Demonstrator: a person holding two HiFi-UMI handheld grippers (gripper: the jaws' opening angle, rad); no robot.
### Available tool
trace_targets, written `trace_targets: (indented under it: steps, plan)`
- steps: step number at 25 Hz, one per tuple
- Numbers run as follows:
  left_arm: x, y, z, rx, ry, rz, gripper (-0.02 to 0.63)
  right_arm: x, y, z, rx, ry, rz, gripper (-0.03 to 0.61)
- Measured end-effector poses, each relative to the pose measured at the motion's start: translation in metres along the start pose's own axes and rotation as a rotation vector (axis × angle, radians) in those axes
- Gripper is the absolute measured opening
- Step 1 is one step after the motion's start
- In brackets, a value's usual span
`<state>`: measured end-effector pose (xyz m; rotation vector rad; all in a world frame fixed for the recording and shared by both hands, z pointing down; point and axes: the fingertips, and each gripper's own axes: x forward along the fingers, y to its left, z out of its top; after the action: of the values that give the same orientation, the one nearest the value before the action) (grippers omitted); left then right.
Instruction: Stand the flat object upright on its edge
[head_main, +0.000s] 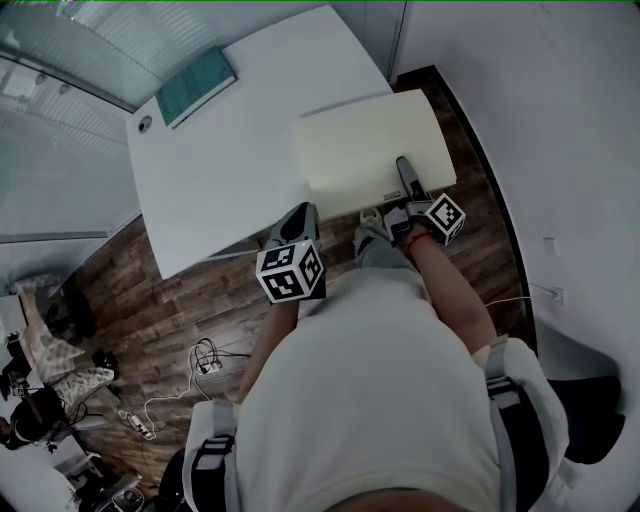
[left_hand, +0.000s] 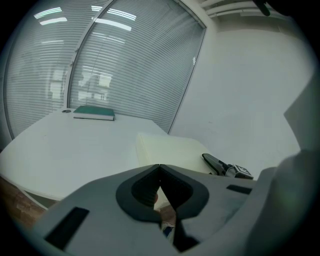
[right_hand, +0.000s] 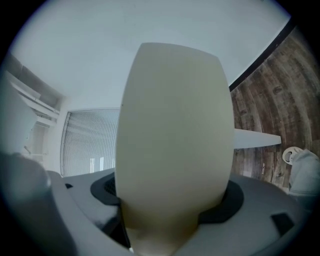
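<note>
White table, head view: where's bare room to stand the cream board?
Broad bare stretch of the white table between the green book at the far corner and the flat cream board. Crowded at the right end, where the right claw grips it.

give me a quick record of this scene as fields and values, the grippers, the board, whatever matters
flat object: cream board, lying roughly flat on the white table
right gripper: jaws shut on the board's near edge
left gripper: jaws together, nothing between them, off the board, by the table's near edge
other item: green book at the table's far corner, apart from the board
task state: board not yet stood on its edge
</note>
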<state>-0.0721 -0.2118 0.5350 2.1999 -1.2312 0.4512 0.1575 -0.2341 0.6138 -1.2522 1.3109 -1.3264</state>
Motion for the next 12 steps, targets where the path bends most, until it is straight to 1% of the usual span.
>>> trace_targets:
  steps: [5, 8, 12]
  plan:
    - [-0.0009, 0.0028, -0.0025, -0.007, 0.001, 0.011, 0.02, 0.0004, -0.0032, 0.0035, -0.028, -0.008, -0.018, 0.399]
    - [-0.0018, 0.0006, -0.0035, -0.011, -0.001, 0.01, 0.02, -0.0014, -0.0051, 0.005, -0.026, -0.014, -0.03, 0.396]
    - [-0.0021, -0.0011, -0.0032, -0.013, -0.004, 0.008, 0.02, -0.0025, -0.0064, 0.0049, -0.014, -0.014, -0.034, 0.352]
